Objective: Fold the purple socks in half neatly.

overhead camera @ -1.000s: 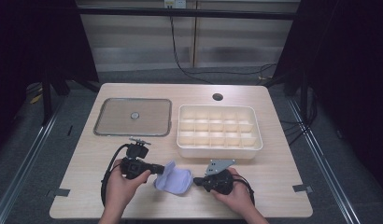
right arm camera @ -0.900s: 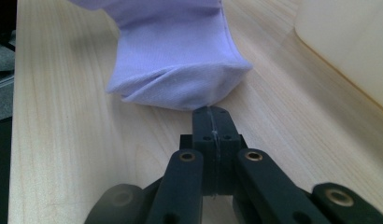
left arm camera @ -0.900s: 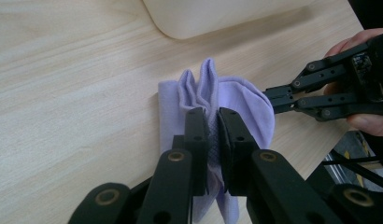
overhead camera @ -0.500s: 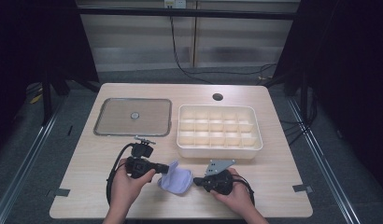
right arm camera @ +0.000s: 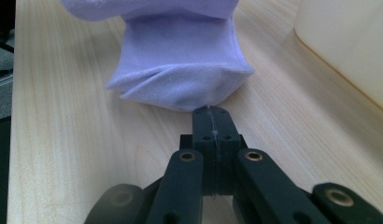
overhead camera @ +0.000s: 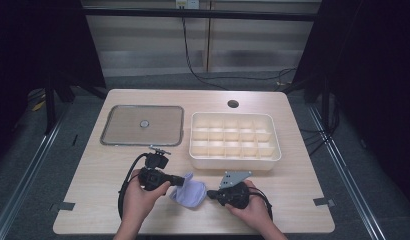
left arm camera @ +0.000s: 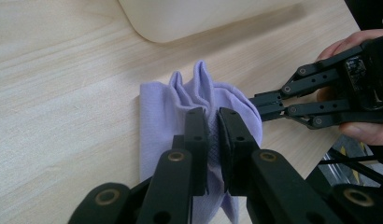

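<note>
Near the desk's front edge, the left gripper pinches a fold of the soft lilac knitted sock. It looks limp and light (likely to sag), best taken by its bunched edge. The right gripper, pressed together empty, touches its toe end.

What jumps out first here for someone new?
The lilac cloth near the table's front edge, bunched between two hand-held grippers: the left gripper is shut on a fold of it, while the right gripper, jaws closed, sits with its tips at the cloth's edge. Behind them sit a cream divided tray, empty, and a flat framed lid at its left.
</note>
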Demonstrator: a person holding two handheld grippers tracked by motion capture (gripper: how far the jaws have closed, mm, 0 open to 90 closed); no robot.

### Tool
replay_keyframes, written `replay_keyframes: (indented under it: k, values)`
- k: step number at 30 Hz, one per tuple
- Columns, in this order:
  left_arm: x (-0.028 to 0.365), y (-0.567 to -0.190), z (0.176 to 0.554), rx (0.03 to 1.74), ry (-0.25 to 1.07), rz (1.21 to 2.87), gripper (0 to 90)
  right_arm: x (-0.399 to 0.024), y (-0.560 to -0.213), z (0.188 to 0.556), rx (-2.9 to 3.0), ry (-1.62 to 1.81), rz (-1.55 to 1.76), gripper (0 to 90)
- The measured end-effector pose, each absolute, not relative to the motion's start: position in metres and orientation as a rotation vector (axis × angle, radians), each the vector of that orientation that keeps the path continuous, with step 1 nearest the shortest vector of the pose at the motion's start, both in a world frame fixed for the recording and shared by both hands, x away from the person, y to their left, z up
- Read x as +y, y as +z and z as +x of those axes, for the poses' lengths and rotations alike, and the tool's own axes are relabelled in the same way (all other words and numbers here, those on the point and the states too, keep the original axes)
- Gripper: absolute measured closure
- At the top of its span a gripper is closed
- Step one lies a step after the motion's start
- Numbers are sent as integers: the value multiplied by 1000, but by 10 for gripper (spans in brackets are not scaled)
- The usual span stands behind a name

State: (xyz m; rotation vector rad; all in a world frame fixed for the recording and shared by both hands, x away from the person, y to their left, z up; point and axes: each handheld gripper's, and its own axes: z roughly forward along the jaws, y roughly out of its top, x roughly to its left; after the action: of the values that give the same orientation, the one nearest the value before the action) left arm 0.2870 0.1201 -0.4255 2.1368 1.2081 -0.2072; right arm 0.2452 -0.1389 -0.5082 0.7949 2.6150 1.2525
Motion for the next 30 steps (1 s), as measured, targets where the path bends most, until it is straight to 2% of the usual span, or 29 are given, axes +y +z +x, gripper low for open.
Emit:
replay_keyframes:
  k: [30]
  values:
    - [105, -437, 285, 1200, -250, 2132, 826, -139, -508, 245, 2614, 1253, 796, 900]
